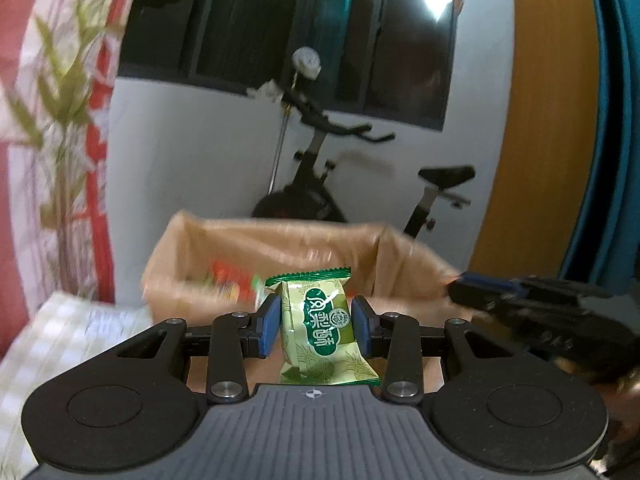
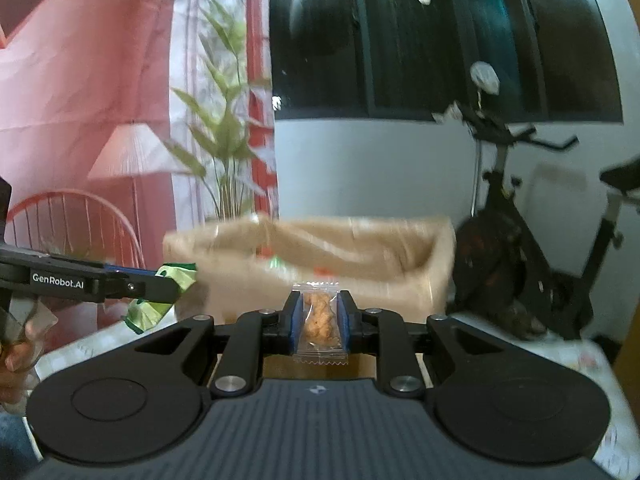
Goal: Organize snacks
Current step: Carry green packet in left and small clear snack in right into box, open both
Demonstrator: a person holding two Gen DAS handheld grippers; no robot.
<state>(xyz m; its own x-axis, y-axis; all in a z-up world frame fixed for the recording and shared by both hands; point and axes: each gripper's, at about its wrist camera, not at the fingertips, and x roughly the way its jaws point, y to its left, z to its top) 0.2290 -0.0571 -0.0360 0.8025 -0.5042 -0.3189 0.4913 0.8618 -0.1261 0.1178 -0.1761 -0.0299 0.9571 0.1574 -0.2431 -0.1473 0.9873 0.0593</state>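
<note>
My left gripper (image 1: 316, 326) is shut on a green and gold snack packet (image 1: 320, 328), held upright in front of a brown cardboard box (image 1: 280, 244). The box holds a red and green packet (image 1: 230, 282). My right gripper (image 2: 319, 322) is shut on a clear packet with an orange-brown snack (image 2: 319, 320), also in front of the box (image 2: 340, 248). The right gripper shows at the right of the left wrist view (image 1: 520, 300). The left gripper with its green packet (image 2: 160, 292) shows at the left of the right wrist view.
An exercise bike (image 1: 320, 168) stands behind the box against a white wall. A checked cloth (image 1: 72, 336) covers the table. A red printed curtain (image 2: 100, 100) hangs at the left. A wooden panel (image 1: 544, 120) is at the right.
</note>
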